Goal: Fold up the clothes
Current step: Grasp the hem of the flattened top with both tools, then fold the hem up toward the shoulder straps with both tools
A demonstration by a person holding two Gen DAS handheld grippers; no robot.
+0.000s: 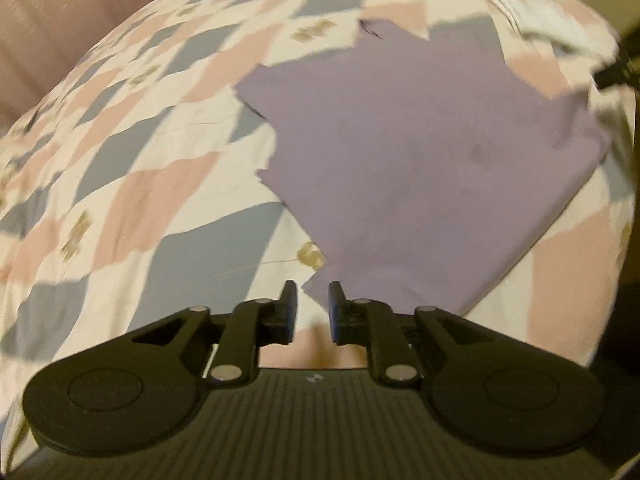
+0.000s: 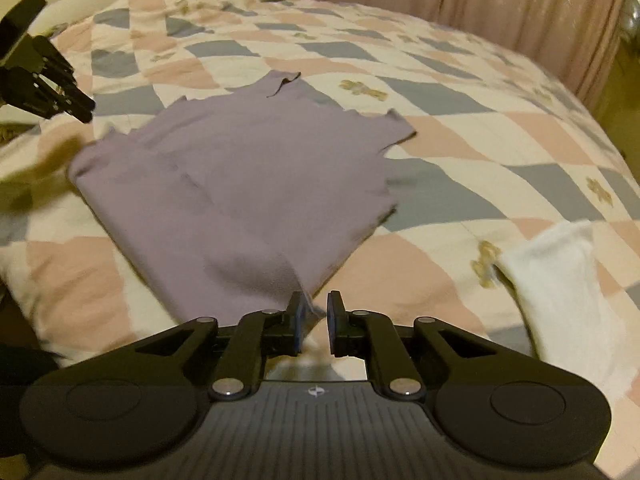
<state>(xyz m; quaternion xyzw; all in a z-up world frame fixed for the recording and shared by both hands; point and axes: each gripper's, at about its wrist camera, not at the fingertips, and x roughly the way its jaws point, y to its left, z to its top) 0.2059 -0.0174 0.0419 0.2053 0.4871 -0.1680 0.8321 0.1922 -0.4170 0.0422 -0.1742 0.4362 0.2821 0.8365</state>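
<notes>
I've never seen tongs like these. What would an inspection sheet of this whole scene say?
Surface: bed with a checked quilt, wrinkled.
Job's things: purple shirt lying partly folded on the quilt.
Clutter: white cloth at the right, beside the shirt and apart from it.
Tongs: left tongs open at a shirt corner; right tongs open, a shirt corner between the fingers.
Cables: nothing seen.
Surroundings: pink curtain behind the bed.
</notes>
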